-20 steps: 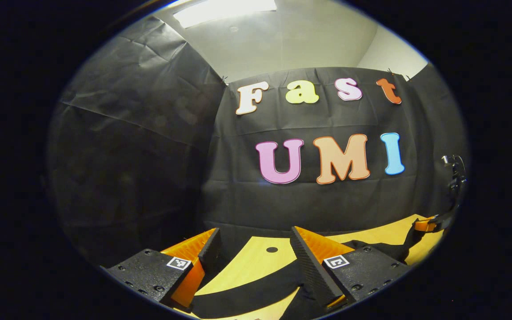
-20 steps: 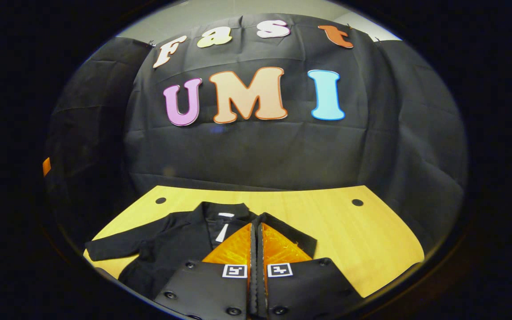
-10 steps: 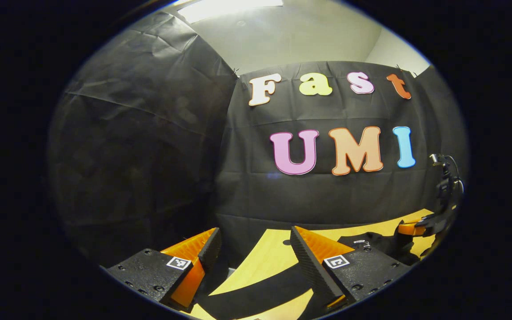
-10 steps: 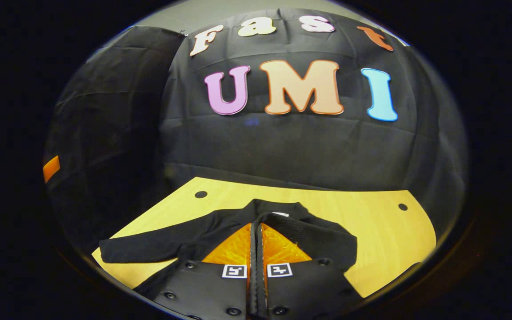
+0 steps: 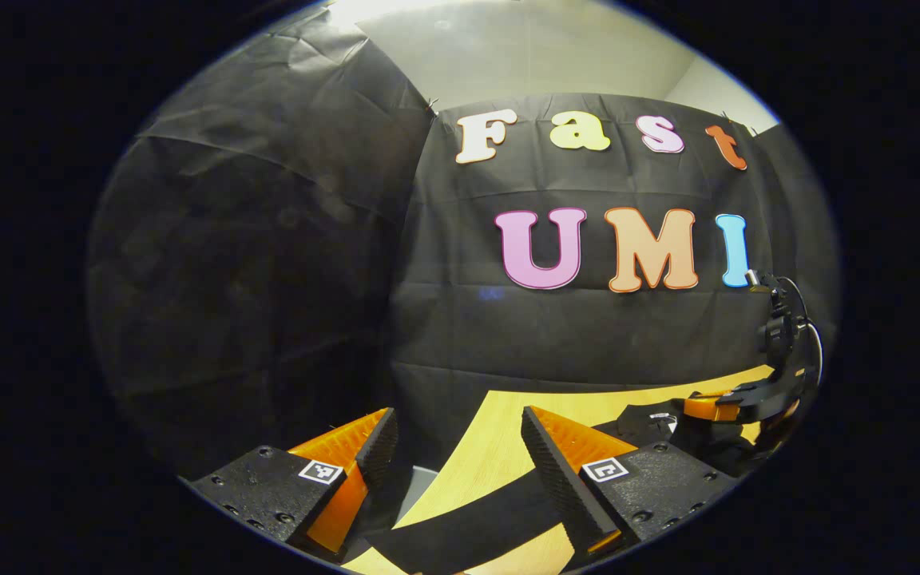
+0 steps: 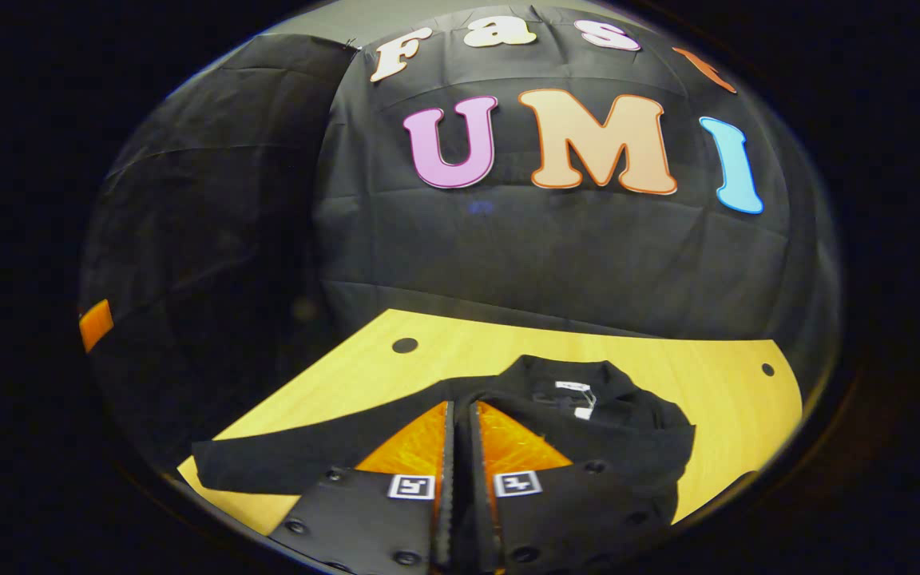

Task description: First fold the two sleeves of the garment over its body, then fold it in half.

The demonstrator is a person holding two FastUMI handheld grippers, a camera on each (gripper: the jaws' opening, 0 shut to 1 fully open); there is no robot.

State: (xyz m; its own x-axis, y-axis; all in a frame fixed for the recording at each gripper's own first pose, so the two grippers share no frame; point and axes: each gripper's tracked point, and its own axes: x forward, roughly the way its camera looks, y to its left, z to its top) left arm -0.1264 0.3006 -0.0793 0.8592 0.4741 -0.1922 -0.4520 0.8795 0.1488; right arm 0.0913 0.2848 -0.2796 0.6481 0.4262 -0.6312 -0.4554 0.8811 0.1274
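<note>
A black garment (image 6: 588,415) is lying on the yellow wooden table (image 6: 731,415), its collar with a small white neck label (image 6: 572,386) facing the black cloth wall (image 6: 556,255). One sleeve (image 6: 292,459) is stretching out flat across the table toward the left in the right gripper view. The right gripper (image 6: 460,447) is hovering low over the garment's middle with its two fingers standing almost together, a narrow slit and dark cloth between them; whether they are pinching the fabric cannot be told.

In the left gripper view, the left gripper (image 5: 460,447) is holding its fingers wide apart with nothing between them, hanging over the table's edge (image 5: 500,415) where a strip of black sleeve (image 5: 468,523) is crossing below. The other gripper (image 5: 715,407) is showing far off at the right, just above the garment's collar (image 5: 644,419).
</note>
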